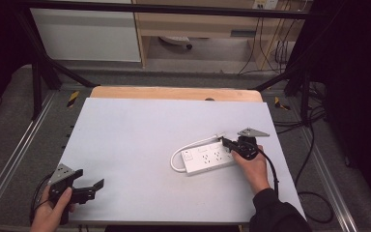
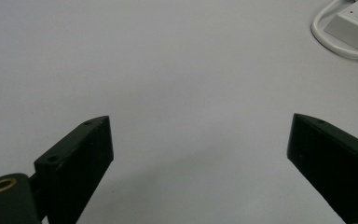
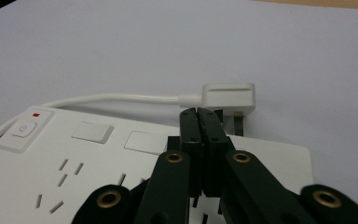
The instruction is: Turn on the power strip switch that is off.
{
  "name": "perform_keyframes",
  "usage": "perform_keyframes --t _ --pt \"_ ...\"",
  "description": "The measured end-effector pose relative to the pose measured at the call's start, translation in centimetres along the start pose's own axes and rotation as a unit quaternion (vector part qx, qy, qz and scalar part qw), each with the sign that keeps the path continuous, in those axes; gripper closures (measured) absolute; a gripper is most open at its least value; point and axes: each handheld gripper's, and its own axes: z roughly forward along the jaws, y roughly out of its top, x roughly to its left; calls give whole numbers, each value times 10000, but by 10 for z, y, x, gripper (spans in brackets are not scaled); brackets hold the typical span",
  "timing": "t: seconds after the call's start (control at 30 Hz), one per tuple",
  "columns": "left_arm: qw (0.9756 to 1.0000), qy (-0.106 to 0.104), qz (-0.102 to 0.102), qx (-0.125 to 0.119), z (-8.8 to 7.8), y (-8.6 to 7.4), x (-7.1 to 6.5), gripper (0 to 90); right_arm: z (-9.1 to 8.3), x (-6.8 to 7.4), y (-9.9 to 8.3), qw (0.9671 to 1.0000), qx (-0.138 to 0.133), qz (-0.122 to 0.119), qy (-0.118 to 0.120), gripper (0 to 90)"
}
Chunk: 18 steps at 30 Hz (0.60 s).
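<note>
Desk (image 1: 140, 145): one, covered by a pale grey sheet.

Left gripper (image 1: 88, 189): one, at the desk's near left corner, held in the person's left hand (image 1: 53, 210); jaws spread wide, nothing between them, well apart from the strip.

Power strip (image 1: 207, 158): one, white, lying flat right of centre. One switch (image 3: 22, 129) with a red mark; two blank covers beside it.

Cord (image 1: 181, 153): one, white, looping round the strip's left end.

Plug (image 3: 228, 97): one, white, lying just beyond the strip.

Right gripper (image 3: 200, 116): one, over the strip's right end; jaws pressed together, holding nothing.
</note>
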Motion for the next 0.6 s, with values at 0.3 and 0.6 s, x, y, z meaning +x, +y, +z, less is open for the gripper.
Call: perform_keyframes --t 0.3,0.6 --pt "10000 -8 14 3 0 0 0 69 2 0 -1 10000 4 -21 -19 900" --pt "10000 -12 16 3 0 0 0 69 4 0 -2 10000 40 -15 -28 900"
